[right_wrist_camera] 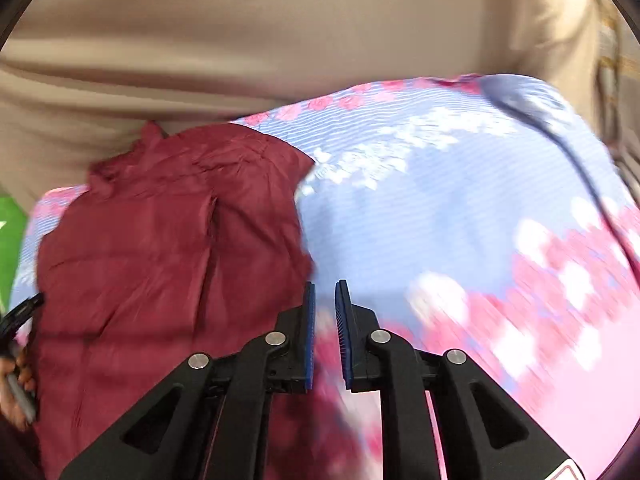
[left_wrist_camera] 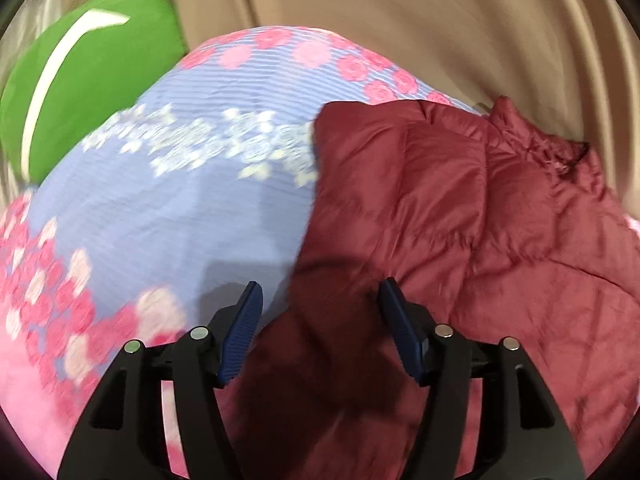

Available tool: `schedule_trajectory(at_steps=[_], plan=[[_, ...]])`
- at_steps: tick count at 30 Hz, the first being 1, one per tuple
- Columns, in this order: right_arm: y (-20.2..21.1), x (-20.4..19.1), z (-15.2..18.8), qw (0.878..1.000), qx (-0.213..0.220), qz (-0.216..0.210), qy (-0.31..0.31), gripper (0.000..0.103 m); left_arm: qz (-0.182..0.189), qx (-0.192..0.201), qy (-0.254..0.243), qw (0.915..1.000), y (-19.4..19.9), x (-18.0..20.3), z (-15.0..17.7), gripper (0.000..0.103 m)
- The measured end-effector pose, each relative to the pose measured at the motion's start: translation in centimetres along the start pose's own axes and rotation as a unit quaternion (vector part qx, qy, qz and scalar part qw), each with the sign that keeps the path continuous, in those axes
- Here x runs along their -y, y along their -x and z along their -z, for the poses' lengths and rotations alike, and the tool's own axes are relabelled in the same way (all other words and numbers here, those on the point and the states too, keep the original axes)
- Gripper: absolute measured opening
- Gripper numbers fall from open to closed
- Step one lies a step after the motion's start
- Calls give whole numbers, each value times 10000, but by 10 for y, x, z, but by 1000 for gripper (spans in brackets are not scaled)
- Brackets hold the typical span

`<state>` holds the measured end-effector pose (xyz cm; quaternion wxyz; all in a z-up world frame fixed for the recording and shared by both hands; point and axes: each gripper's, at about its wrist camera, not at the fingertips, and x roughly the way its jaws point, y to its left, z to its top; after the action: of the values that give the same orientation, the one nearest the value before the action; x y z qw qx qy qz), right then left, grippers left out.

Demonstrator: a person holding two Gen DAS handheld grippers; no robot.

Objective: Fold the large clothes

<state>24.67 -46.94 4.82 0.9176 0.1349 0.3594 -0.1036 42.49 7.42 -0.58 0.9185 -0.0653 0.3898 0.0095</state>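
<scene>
While both tools hung over the bed, the left gripper [left_wrist_camera: 320, 300] was recorded spread wide above one maroon quilted jacket [left_wrist_camera: 460, 208], nothing clamped; the right gripper [right_wrist_camera: 325, 300] nearly closed, nothing visibly held. A hem grip would be advised. Beyond were listed one floral bedsheet [left_wrist_camera: 180, 208], one green cushion [left_wrist_camera: 100, 60], and beige drapery [left_wrist_camera: 400, 8].
</scene>
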Motion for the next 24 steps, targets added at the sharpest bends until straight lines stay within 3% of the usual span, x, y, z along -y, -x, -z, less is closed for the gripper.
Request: schedule_trajectory(at_steps=[4, 6, 10, 17, 20, 23, 24], plan=[[74, 17, 57, 9996, -41, -23, 277, 45, 425, -319, 199, 9984, 53, -46, 23, 59], [98, 30, 84, 9991, -99, -39, 421, 48, 730, -510, 265, 9957, 82, -68, 43, 59], [151, 59, 151, 9983, -308, -141, 479, 65, 1170, -866, 227, 9891, 139, -101, 99, 71], [186, 70, 231, 9927, -863, -836, 22, 69, 1684, -1484, 212, 9743, 189, -118, 193, 73], [184, 62, 250, 9897, -966, -1056, -43, 69, 1782, -1353, 231, 9744, 201, -115, 207, 73], [178, 53, 252, 9882, -931, -1206, -137, 70, 2032, -1409, 340, 9684, 204, -110, 209, 58], [174, 48, 248, 9875, -892, -1283, -211, 70, 2051, -1420, 305, 9679, 204, -106, 209, 47]])
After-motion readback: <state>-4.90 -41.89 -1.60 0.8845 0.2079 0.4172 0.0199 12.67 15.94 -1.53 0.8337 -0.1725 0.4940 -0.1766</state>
